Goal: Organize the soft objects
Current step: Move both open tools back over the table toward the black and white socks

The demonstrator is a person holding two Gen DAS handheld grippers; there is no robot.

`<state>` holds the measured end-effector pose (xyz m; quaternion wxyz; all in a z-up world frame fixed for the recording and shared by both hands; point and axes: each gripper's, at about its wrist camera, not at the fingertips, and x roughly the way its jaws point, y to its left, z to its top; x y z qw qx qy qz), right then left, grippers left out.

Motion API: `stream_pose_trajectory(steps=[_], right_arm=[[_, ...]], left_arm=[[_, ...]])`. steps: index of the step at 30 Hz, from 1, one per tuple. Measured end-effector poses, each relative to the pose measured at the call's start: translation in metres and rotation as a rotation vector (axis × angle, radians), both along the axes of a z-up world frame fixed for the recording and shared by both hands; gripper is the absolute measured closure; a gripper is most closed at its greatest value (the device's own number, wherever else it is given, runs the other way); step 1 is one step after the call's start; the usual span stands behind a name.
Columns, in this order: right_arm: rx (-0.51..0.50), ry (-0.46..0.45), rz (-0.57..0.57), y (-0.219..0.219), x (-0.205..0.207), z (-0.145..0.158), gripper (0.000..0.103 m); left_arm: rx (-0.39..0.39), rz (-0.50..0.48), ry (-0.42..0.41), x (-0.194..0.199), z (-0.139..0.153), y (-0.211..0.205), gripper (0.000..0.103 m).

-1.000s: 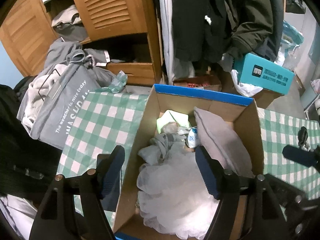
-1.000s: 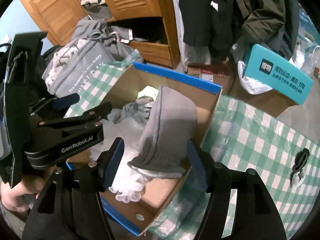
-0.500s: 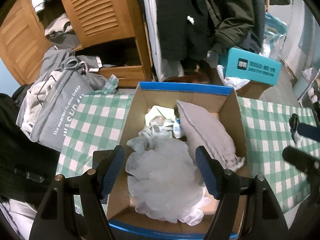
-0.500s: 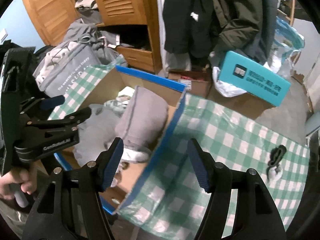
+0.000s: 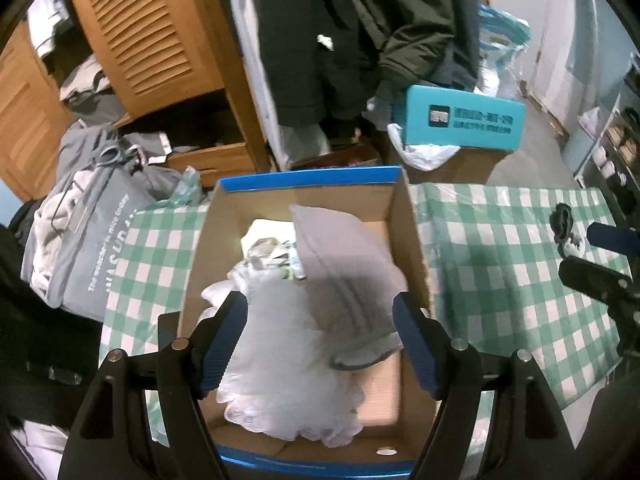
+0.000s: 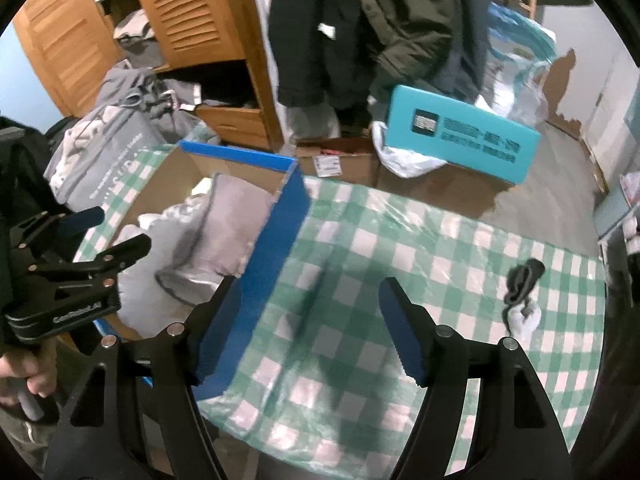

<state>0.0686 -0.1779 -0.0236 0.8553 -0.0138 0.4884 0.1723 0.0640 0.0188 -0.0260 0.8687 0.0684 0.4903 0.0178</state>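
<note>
A cardboard box with blue rims stands on the green checked tablecloth. It holds a grey folded cloth, a white mesh puff and small soft items. My left gripper is open and empty above the box's near half. My right gripper is open and empty over the tablecloth, just right of the box wall. A small black and white soft item lies on the cloth at the right; it also shows in the left wrist view.
A teal box rests on cardboard boxes behind the table. A grey bag with clothes sits at the left. A wooden wardrobe and hanging dark coats stand behind.
My right gripper has moved right, from over the box and grey cloth to over the tablecloth. My left gripper has pulled back, so more of the box shows.
</note>
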Motion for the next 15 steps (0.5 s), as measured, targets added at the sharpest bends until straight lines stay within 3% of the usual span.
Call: stream_pose_trajectory(steps=[15], right_arm=[[0.003,0.022,-0.145,-0.086,0.001,-0.014,0.031]], left_arm=[[0.047,-0.122,0.019,0.004,-0.006,-0.071,0.026]])
